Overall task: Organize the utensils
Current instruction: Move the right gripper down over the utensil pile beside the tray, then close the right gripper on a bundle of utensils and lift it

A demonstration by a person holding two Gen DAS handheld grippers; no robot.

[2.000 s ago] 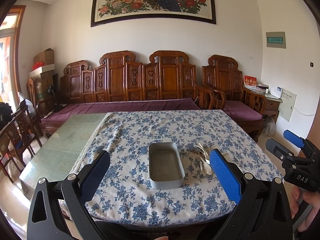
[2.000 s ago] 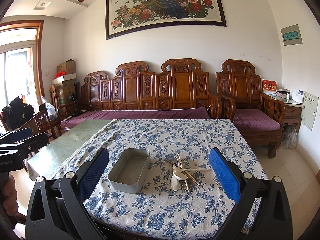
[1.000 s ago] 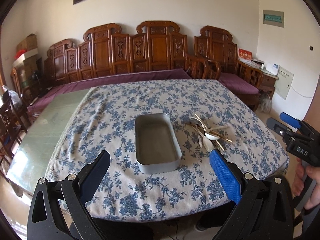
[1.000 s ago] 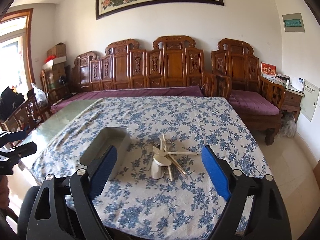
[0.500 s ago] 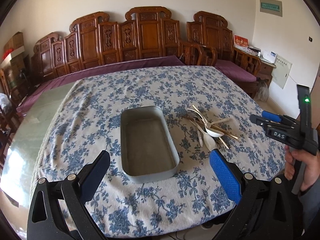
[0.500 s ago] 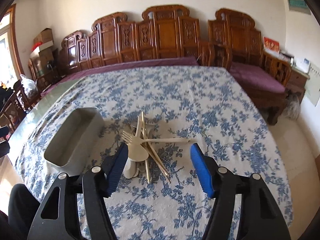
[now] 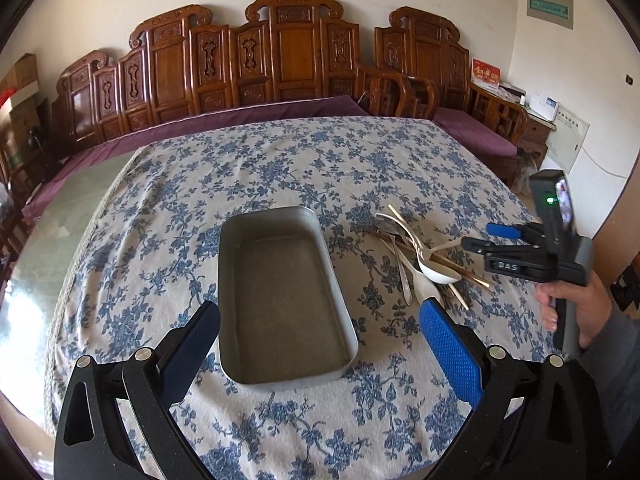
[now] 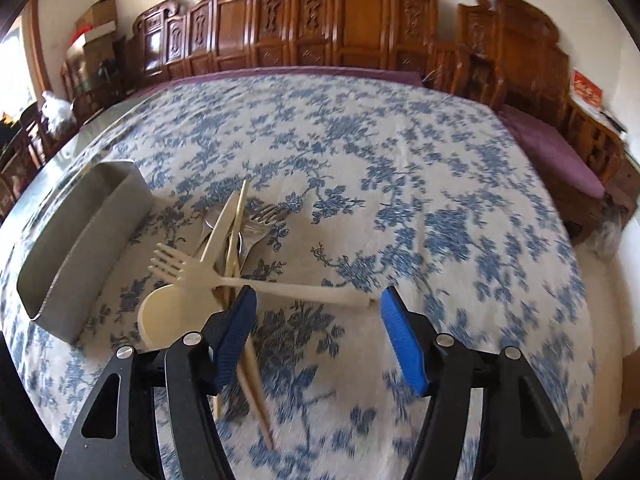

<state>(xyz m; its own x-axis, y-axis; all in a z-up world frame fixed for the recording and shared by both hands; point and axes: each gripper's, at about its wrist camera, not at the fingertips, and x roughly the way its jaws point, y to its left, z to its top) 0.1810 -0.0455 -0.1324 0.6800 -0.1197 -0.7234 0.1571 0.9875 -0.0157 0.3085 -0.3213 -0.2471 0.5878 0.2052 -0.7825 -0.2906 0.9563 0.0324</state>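
Both sets of jaws open and empty: right gripper (image 8: 316, 308) over cream fork (image 8: 256, 280), left gripper (image 7: 320, 332) over tin (image 7: 280, 300).

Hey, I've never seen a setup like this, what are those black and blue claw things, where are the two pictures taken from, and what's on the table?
There is no robot here. A person holds a hand-held grasping tool in each hand, and each tool carries a wide-angle camera looking out along its two blue-padded fingers.

The left camera's picture shows the left tool hovering by an empty metal tray, with nothing between its fingers. At its right edge you see the person's other hand gripping the right tool.

The right camera's picture shows the right tool low over a heap of utensils: a cream plastic fork, a cream spoon, chopsticks and metal cutlery. Its jaws have just been closing, with the fork's handle lying between them, but the pads do not press on it yet.

Everything rests on a blue-flowered tablecloth.
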